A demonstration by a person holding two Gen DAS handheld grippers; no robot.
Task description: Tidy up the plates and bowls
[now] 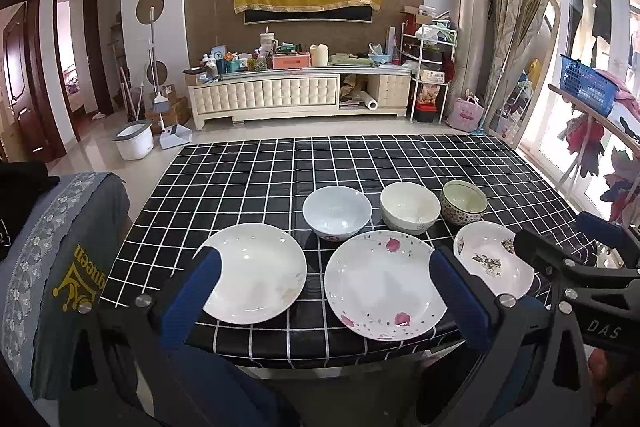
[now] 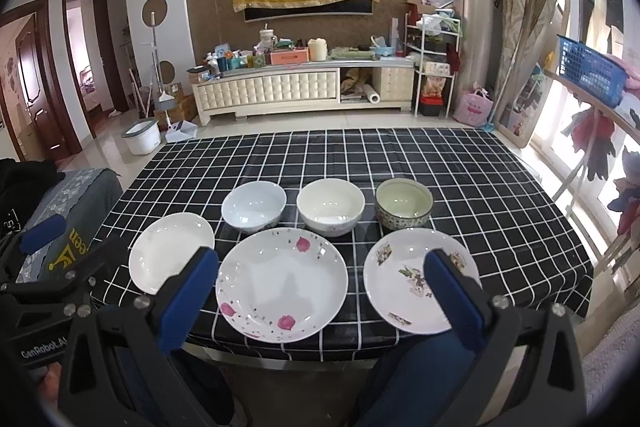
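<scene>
- Left gripper (image 1: pixel 324 267): jaws wide apart, empty, short of the tabletop's (image 2: pixel 460 167) near edge.
- Right gripper (image 2: pixel 322 267): same.
- Three plates along near edge: plain white plate (image 2: pixel 170 251), pink-petal plate (image 2: pixel 282 283), floral plate (image 2: pixel 404 275).
- Three bowls just behind: pale blue bowl (image 2: pixel 254 205), cream bowl (image 2: pixel 330 205), patterned green bowl (image 2: pixel 404 203).

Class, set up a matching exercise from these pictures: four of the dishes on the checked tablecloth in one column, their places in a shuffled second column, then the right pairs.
Things
1. Plain white plate
2. Pink-petal plate
3. Speckled bowl
4. Pale blue bowl

Places
A. back row, right end
B. front row, middle
C. back row, left end
D. front row, left end

Pairs: 1-D, 2-B, 3-A, 4-C
</scene>
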